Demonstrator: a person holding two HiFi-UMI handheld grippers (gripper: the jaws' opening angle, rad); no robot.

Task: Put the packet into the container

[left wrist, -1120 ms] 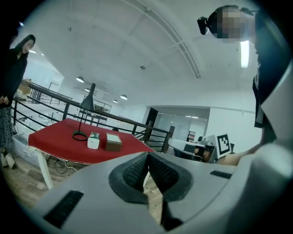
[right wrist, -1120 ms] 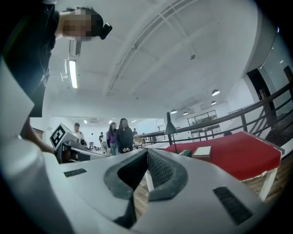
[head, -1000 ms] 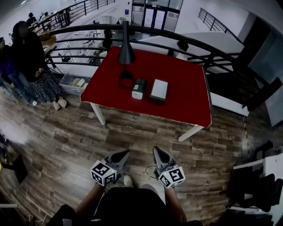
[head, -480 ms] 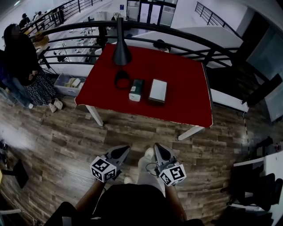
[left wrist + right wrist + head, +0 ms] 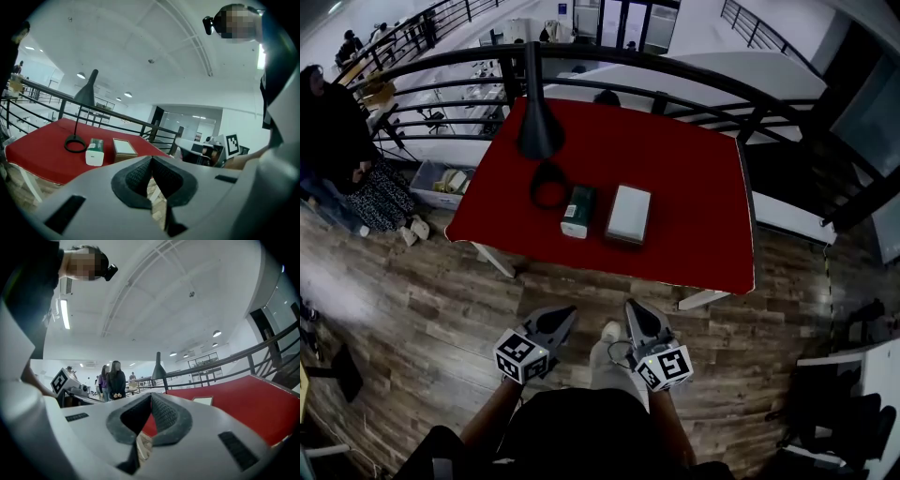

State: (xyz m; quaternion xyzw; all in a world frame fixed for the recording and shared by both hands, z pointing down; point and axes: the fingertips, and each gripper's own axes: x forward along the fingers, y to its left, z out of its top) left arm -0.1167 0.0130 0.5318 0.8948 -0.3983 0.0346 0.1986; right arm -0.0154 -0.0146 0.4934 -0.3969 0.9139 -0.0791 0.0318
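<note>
A green and white packet [image 5: 575, 210] lies on the red table [image 5: 694, 187], just left of a box-shaped container [image 5: 628, 215] with a pale top. In the left gripper view the packet [image 5: 95, 152] and the container [image 5: 124, 147] sit side by side, far ahead of the jaws. My left gripper [image 5: 558, 317] and right gripper [image 5: 634, 311] hang over the wooden floor, short of the table's near edge. Both are shut with nothing between the pads. The right gripper view shows the table [image 5: 234, 399] and a corner of the container [image 5: 202, 401].
A black cone lamp [image 5: 538, 122] stands on a ring base [image 5: 548, 184] left of the packet. A black railing [image 5: 609, 70] curves behind the table. People [image 5: 337, 141] stand at the left by a bin [image 5: 441, 180]. A table leg [image 5: 492, 260] stands at the near left.
The table has come nearer and lower in the head view as the person walks toward it. Both grippers stay shut and keep the same pose in front of the body.
</note>
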